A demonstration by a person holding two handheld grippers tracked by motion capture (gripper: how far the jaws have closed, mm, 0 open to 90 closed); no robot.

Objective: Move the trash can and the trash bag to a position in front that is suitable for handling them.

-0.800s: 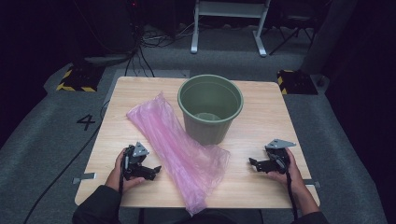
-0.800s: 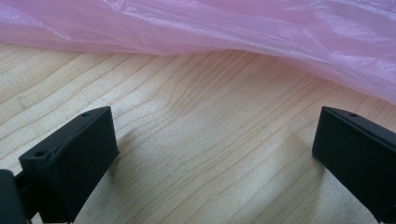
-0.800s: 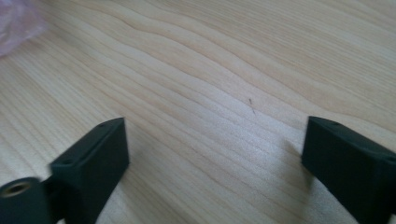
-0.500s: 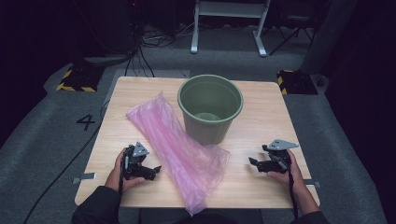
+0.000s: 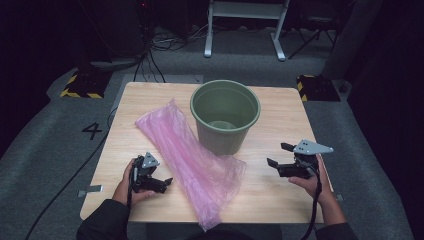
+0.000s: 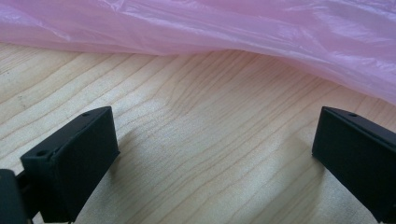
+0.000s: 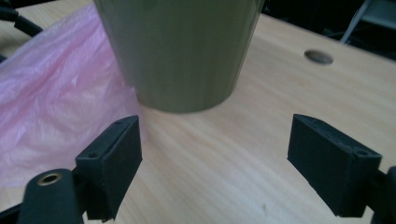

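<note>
crinkled pink plastic bag (image 5: 192,165) beside round green bucket (image 5: 225,116).

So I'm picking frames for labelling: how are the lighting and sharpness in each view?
High view: the table is lit, its surroundings nearly black, detail soft. Left gripper view: bright and even, wood grain crisp, the pink bag glossy with mild glare, soft shadows beside the jaws. Right gripper view: the green bucket and the near jaws slightly blurred, background dark.
</note>
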